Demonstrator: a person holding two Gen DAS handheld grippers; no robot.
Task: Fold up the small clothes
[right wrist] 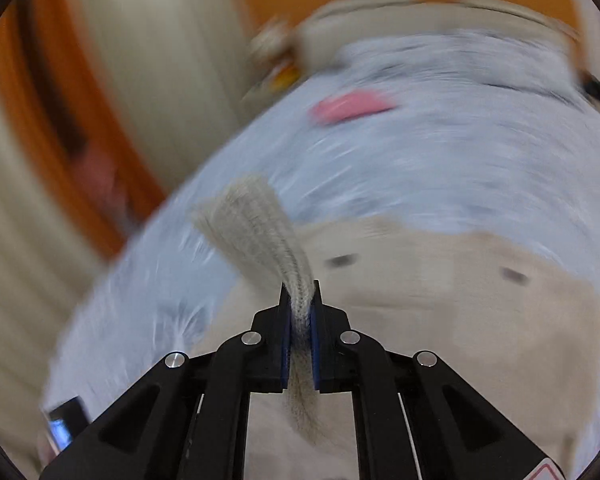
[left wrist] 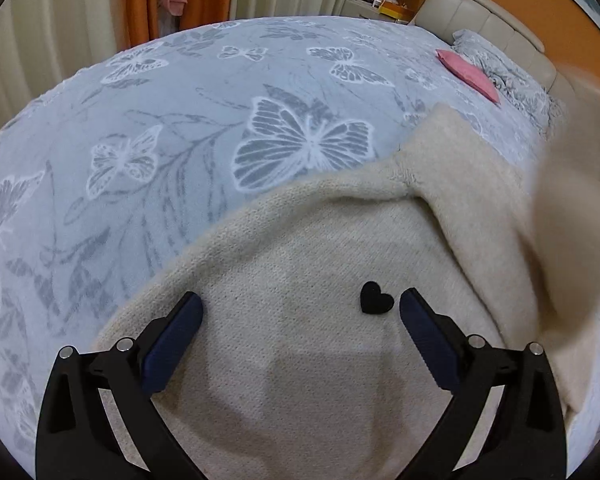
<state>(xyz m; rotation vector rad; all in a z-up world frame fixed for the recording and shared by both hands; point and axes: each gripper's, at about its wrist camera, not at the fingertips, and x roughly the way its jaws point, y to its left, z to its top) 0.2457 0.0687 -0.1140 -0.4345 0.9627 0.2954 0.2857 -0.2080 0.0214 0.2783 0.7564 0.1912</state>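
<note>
Left wrist view. The left gripper (left wrist: 300, 312) is hovering with its jaws spread wide over the cream knit garment (left wrist: 300, 360), gripping nothing; the blue pads (left wrist: 172, 344) are sitting over the cloth on either side of an open stretch of knit, and whether they are touching it cannot be told. The garment is lying on the butterfly bedspread (left wrist: 180, 120), near the bed's close edge, with a small black heart patch (left wrist: 376, 299) just beside the right-hand pad. Its body is lying fairly flat here. Toward the right of this view a sleeve or side panel (left wrist: 472, 184) is rising off the body and blurring out at the frame's edge, so a fold is judged to be under way there, not finished. A folded pink item (left wrist: 468, 74) is resting well apart, near the pillows.

Right wrist view. The right gripper (right wrist: 300, 304) is clamping a narrow ribbed strip of the same knit (right wrist: 256, 228), probably a cuff or hem, between its nearly closed pads; the strip is fanning out ahead of the fingertips. The background is heavily blurred, which suggests the strip is being carried. Below and to the right, the garment's body (right wrist: 440, 280) is showing two dark marks, too smeared to identify.

Progress, as a judgement: the garment is spread out and a first fold is in hand; laying that part down, the remaining folds and any further clothes are still to be done.
</note>
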